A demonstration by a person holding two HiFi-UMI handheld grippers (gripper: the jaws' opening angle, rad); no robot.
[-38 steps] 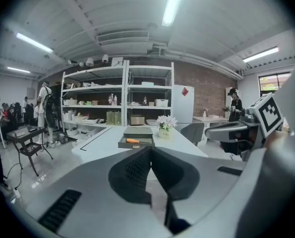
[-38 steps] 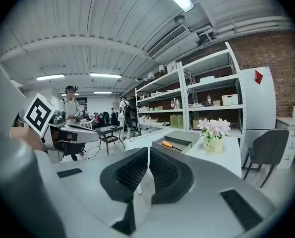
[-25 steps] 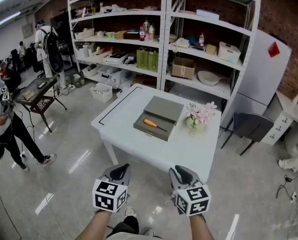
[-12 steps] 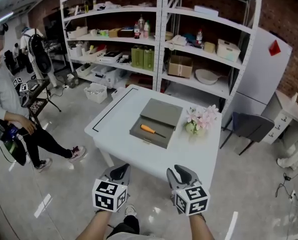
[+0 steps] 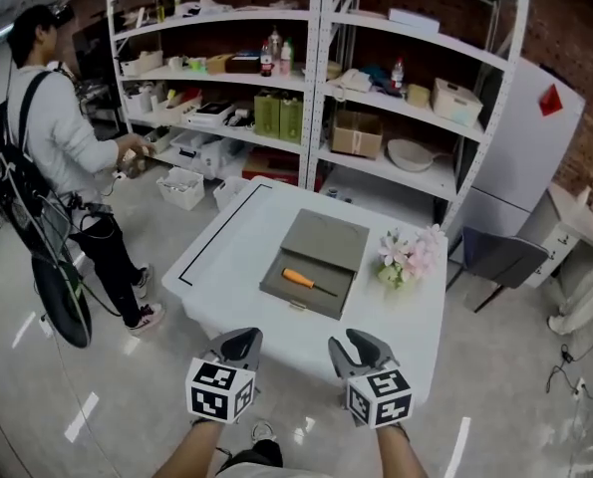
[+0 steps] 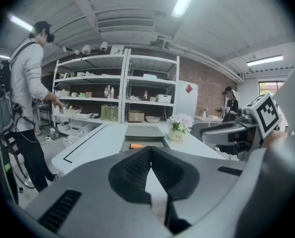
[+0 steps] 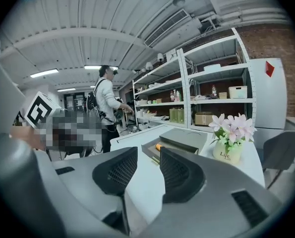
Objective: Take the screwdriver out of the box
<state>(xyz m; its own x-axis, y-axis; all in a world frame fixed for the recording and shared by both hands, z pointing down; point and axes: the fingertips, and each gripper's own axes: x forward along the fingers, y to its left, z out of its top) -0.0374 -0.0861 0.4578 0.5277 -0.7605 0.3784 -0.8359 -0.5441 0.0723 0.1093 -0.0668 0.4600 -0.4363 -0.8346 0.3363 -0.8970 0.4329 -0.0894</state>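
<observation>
An orange-handled screwdriver [image 5: 306, 281] lies inside an open grey box [image 5: 276, 289] in the middle of a white table [image 5: 226, 257]. The box lid [image 5: 326, 239] is folded back behind it. Both grippers hover in the air short of the table's near edge, pointing at the box. My left gripper [image 5: 240, 344] has its tips together and holds nothing. The jaws of my right gripper [image 5: 354, 348] are opening, with only air between them. In the left gripper view the orange handle [image 6: 136, 146] shows just past the left gripper [image 6: 148, 150]. The right gripper view shows the handle [image 7: 158, 147] beyond the right gripper [image 7: 148, 152].
A small vase of pink flowers [image 5: 408, 257] stands on the table right of the box. Behind the table are stocked metal shelves [image 5: 321, 78] and a white cabinet [image 5: 530, 147]. A grey chair [image 5: 497, 255] sits at right. A person [image 5: 62, 157] stands at left by the shelves.
Both grippers have moved toward the table, which now sits nearer. The right jaws have spread apart. A person has come into view at the left by the shelves.
</observation>
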